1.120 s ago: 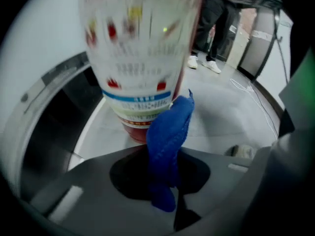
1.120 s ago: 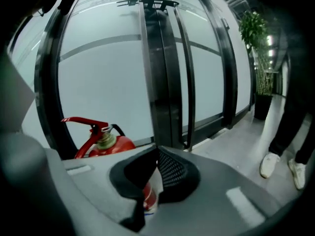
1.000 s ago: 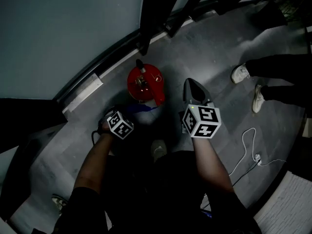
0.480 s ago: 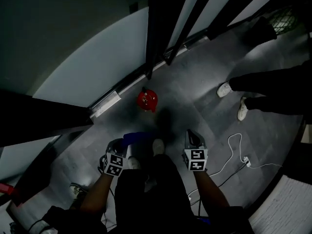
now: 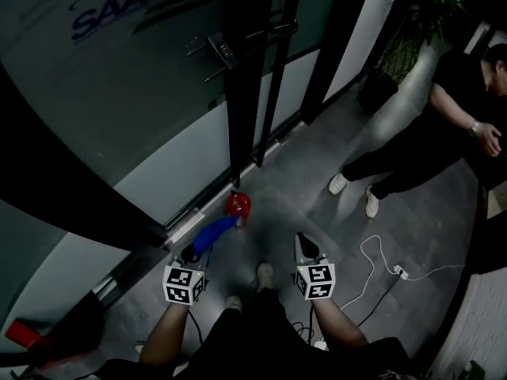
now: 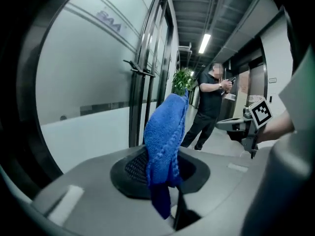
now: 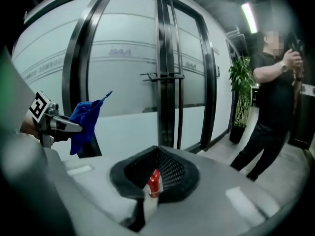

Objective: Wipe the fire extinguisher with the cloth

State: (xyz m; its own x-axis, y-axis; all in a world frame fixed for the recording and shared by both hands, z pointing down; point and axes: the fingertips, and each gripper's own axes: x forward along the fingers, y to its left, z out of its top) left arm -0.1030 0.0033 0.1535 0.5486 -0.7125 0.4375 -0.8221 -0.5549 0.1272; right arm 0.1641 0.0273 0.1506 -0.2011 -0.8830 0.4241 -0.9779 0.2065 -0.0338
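– Fingers (image 6: 93,195) of the left gripper (image 6: 165,161): condition?

– Clamped on the blue cloth (image 6: 165,132). It stands up out of the pinch in a bunched fold, and a short tail hangs below the grip.

– And the right gripper (image 7: 157,156)?

– Its fingers (image 7: 236,195) are drawn almost together with only a narrow slit between them, and they hold nothing. Through that slit the right gripper view shows the red fire extinguisher (image 7: 154,182), small and far off.

– Location of the fire extinguisher?

– Upright on the grey floor (image 5: 301,196), at the foot of a dark door post (image 5: 242,93) and just beside the frosted glass door (image 5: 150,125). In the head view it sits ahead of both grippers, roughly between them.

– Is the cloth in contact with it?

– No contact noted. In the head view the cloth's free end points towards the extinguisher and ends close to it in the picture. The right gripper view shows the cloth raised in front of the glass, apart from the extinguisher.

– Other items observed?

– A person (image 5: 444,125) in dark clothes and white shoes stands to the right, well apart from the extinguisher. A white cable (image 5: 372,264) lies on the floor on the right gripper's side. A potted plant (image 5: 412,30) stands further along the glass.
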